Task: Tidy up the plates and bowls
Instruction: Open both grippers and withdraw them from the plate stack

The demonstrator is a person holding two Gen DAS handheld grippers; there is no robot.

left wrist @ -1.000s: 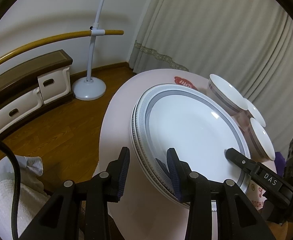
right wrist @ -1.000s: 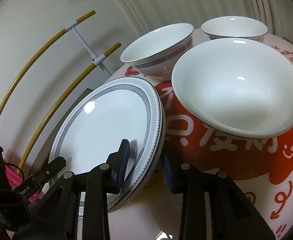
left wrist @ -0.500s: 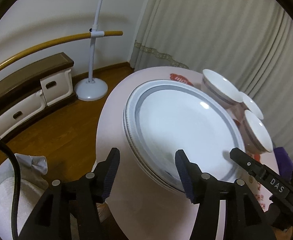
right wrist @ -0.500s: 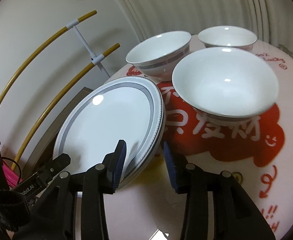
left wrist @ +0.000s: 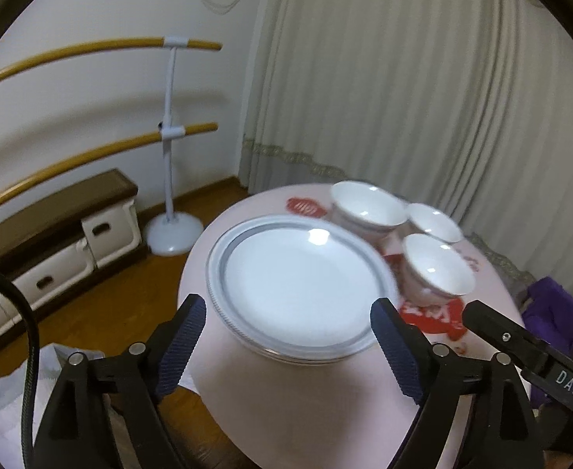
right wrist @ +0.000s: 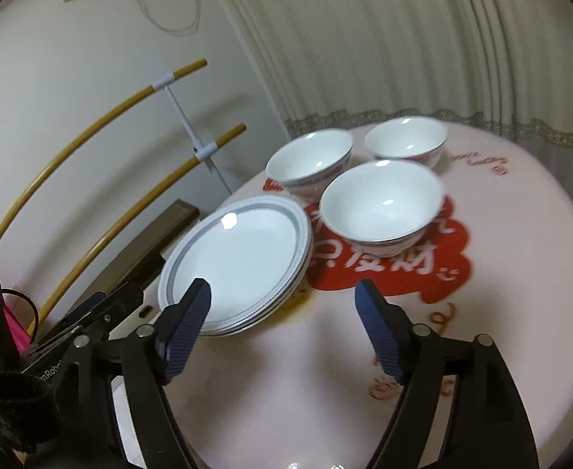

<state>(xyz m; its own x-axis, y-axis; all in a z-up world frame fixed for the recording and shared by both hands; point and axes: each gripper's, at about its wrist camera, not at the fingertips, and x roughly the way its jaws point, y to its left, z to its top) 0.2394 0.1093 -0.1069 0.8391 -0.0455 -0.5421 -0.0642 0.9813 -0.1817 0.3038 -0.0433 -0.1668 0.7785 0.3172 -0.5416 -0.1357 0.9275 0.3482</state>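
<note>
The stack of plates (left wrist: 298, 285) (right wrist: 235, 258), white with grey-banded rims, lies flat on the round pink counter (left wrist: 317, 398) (right wrist: 521, 273), close to its edge on the side that faces the wall with the yellow rails (left wrist: 90, 148). Three white bowls stand upright just beyond the stack toward the curtain side: one bowl (right wrist: 380, 203) on the red printed patch (right wrist: 435, 265) just beside the plates, a second bowl (right wrist: 309, 160) behind the stack, and a third bowl (right wrist: 405, 138) nearest the curtain (left wrist: 403, 78). Whether the bowls touch one another cannot be told.

The left claw (left wrist: 288, 346) stands open, its jaws having just been widening, with the near rim of the stack showing between the blue pads and nothing pressed. The right claw (right wrist: 284, 330) is likewise open after just spreading, above bare counter just beside the stack, gripping nothing. A low wooden cabinet (left wrist: 71, 226) sits on the floor along the wall.
</note>
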